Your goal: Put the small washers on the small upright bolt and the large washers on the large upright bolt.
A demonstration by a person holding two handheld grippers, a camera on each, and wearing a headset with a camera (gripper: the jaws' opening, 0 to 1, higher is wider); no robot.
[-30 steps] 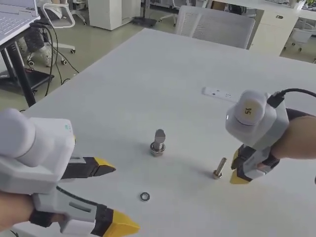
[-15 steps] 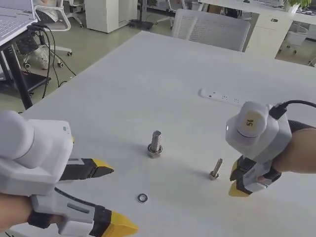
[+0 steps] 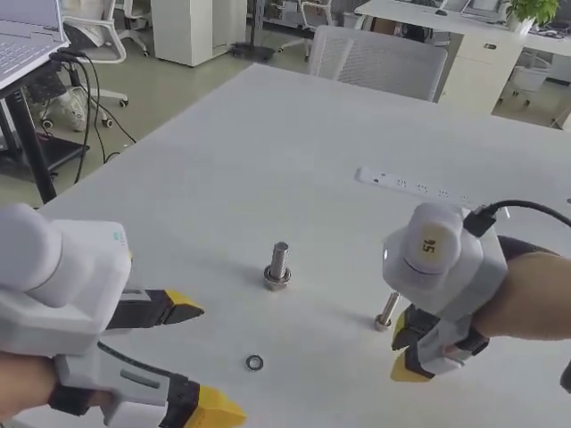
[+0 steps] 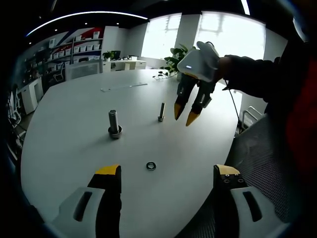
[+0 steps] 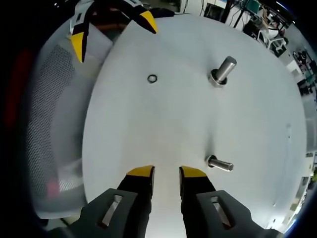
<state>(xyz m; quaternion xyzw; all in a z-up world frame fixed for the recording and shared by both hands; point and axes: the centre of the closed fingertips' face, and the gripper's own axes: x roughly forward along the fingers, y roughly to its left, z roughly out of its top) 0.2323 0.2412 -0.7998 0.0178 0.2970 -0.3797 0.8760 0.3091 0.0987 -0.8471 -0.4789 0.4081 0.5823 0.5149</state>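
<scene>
drawn back a touch from the small upright bolt (image 3: 387, 309), right gripper (image 5: 166, 172), jaws narrowly parted, empty. left gripper (image 3: 203, 361) wide open, empty, nearer the washer (image 4: 151, 165), flat on the table (image 3: 268, 160) straight ahead between its jaws; probably a small one.

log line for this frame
left gripper open, empty | right gripper slightly open, empty, near small bolt | washer loose, on no bolt | large bolt upright

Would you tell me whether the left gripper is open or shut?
Open: the left gripper shows its jaws wide apart, gripping nothing.
</scene>
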